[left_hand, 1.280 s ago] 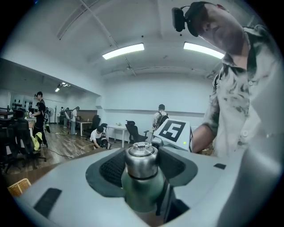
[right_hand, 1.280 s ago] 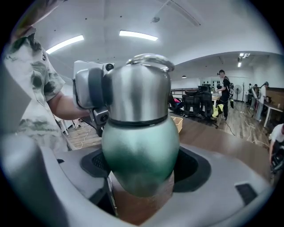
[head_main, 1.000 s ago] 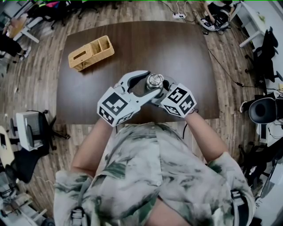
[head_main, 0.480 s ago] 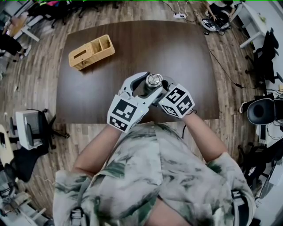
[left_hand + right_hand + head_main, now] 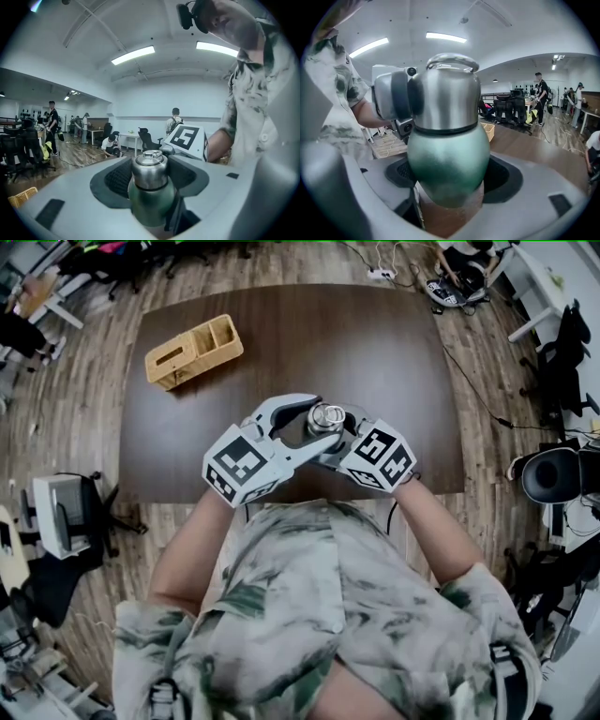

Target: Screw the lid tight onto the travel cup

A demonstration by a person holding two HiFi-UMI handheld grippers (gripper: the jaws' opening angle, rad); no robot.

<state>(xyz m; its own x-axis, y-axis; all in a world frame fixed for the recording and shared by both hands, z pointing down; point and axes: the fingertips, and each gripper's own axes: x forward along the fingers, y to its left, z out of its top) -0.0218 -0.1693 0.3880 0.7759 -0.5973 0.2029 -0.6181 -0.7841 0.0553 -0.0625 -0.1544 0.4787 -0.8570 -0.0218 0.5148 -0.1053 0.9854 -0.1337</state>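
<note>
left gripper [image 5: 324, 417]: jaws closed on the steel lid [image 5: 149, 168], a pad on each side. right gripper [image 5: 448, 180]: clamped on the green cup [image 5: 449, 150] body, just under the lid. Lid sits on the cup. Cup is roughly upright, near the 6 o'clock edge of the table [image 5: 375, 352]; can't tell if its base touches. Wooden box [image 5: 193, 352] at the table's 10 o'clock, well apart.

Head view steeply overhead, both gripper views close, sharing cup [image 5: 151, 190]

Travel cup [image 5: 151, 199] base behind jaws
</note>
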